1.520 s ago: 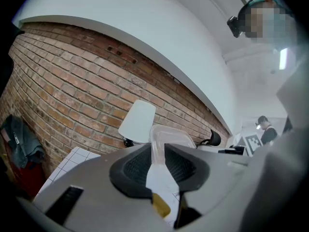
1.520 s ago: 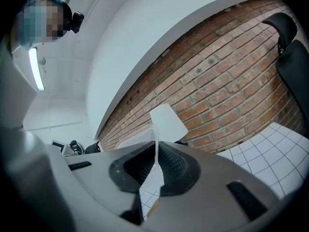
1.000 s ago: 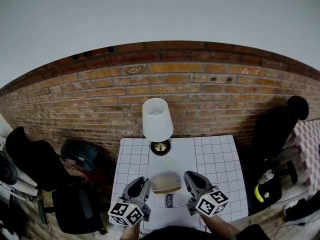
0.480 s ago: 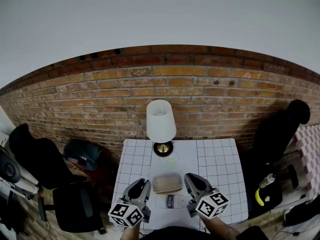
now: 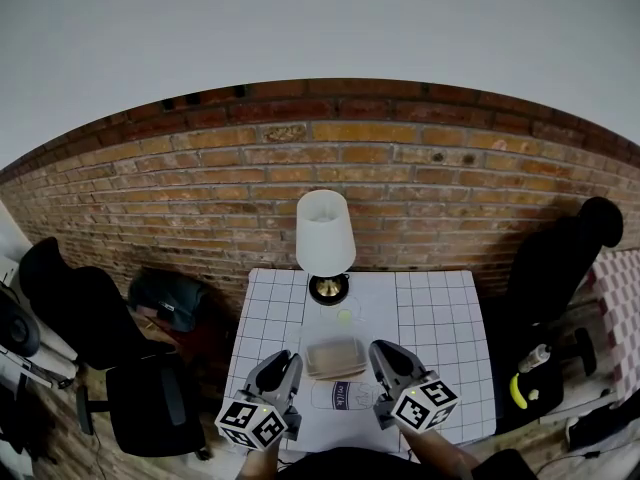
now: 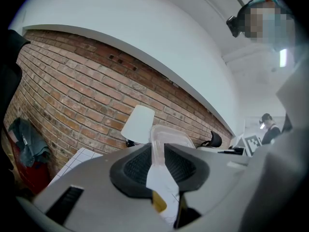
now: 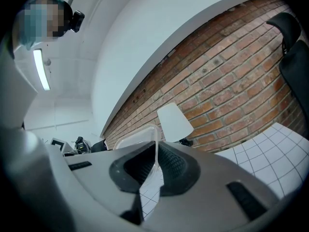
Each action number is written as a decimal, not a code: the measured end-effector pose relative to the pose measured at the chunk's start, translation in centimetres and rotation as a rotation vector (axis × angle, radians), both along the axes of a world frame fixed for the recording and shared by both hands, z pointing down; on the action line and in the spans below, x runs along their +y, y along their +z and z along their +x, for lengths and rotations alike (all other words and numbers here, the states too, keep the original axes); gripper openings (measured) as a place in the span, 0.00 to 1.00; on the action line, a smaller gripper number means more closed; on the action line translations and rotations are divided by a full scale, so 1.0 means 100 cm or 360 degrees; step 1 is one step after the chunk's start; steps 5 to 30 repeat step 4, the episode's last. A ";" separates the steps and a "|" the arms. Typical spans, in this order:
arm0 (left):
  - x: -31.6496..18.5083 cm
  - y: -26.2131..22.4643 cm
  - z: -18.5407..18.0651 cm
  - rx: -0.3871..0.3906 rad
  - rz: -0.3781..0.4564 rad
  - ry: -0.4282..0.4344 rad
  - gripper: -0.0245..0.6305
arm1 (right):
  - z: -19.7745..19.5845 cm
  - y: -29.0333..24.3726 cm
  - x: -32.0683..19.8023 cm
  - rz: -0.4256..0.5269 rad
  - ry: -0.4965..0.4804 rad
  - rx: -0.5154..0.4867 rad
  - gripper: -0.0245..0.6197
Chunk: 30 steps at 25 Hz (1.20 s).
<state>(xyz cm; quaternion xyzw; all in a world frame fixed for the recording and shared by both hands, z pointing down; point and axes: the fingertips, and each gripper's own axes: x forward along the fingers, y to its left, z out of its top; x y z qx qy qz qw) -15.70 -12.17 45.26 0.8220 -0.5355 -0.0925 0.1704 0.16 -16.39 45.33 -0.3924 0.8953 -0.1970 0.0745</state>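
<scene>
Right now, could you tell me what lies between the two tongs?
A clear plastic container, its rim pinched by left tongs and right tongs, as the head view shows.

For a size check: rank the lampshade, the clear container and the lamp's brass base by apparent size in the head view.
1. lampshade
2. clear container, close behind; nearer the camera, so this is unsure
3. brass base

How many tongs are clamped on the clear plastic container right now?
2. The left tongs grip the left rim of the clear plastic container; the right tongs grip its right rim, over the gridded table. Neither is hidden.
</scene>
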 end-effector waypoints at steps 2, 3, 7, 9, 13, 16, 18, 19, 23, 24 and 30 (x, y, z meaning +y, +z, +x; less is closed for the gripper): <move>-0.001 0.000 -0.001 -0.0001 0.0002 -0.0002 0.17 | -0.001 0.000 -0.001 -0.0002 0.0001 0.0001 0.06; -0.002 0.000 -0.002 -0.0002 0.0003 -0.0002 0.17 | -0.002 -0.001 -0.002 -0.0001 0.0001 0.0000 0.06; -0.003 -0.001 -0.003 -0.0002 0.0005 -0.0002 0.17 | -0.003 -0.001 -0.002 0.0000 0.0002 -0.0002 0.06; -0.003 -0.001 -0.003 -0.0002 0.0005 -0.0002 0.17 | -0.003 -0.001 -0.002 0.0000 0.0002 -0.0002 0.06; -0.003 -0.001 -0.003 -0.0002 0.0005 -0.0002 0.17 | -0.003 -0.001 -0.002 0.0000 0.0002 -0.0002 0.06; -0.003 -0.001 -0.003 -0.0002 0.0005 -0.0002 0.17 | -0.003 -0.001 -0.002 0.0000 0.0002 -0.0002 0.06; -0.003 -0.001 -0.003 -0.0002 0.0005 -0.0002 0.17 | -0.003 -0.001 -0.002 0.0000 0.0002 -0.0002 0.06; -0.003 -0.001 -0.003 -0.0002 0.0005 -0.0002 0.17 | -0.003 -0.001 -0.002 0.0000 0.0002 -0.0002 0.06; -0.003 -0.001 -0.003 -0.0002 0.0005 -0.0002 0.17 | -0.003 -0.001 -0.002 0.0000 0.0002 -0.0002 0.06; -0.003 -0.001 -0.003 -0.0002 0.0005 -0.0002 0.17 | -0.003 -0.001 -0.002 0.0000 0.0002 -0.0002 0.06; -0.003 -0.001 -0.003 -0.0002 0.0005 -0.0002 0.17 | -0.003 -0.001 -0.002 0.0000 0.0002 -0.0002 0.06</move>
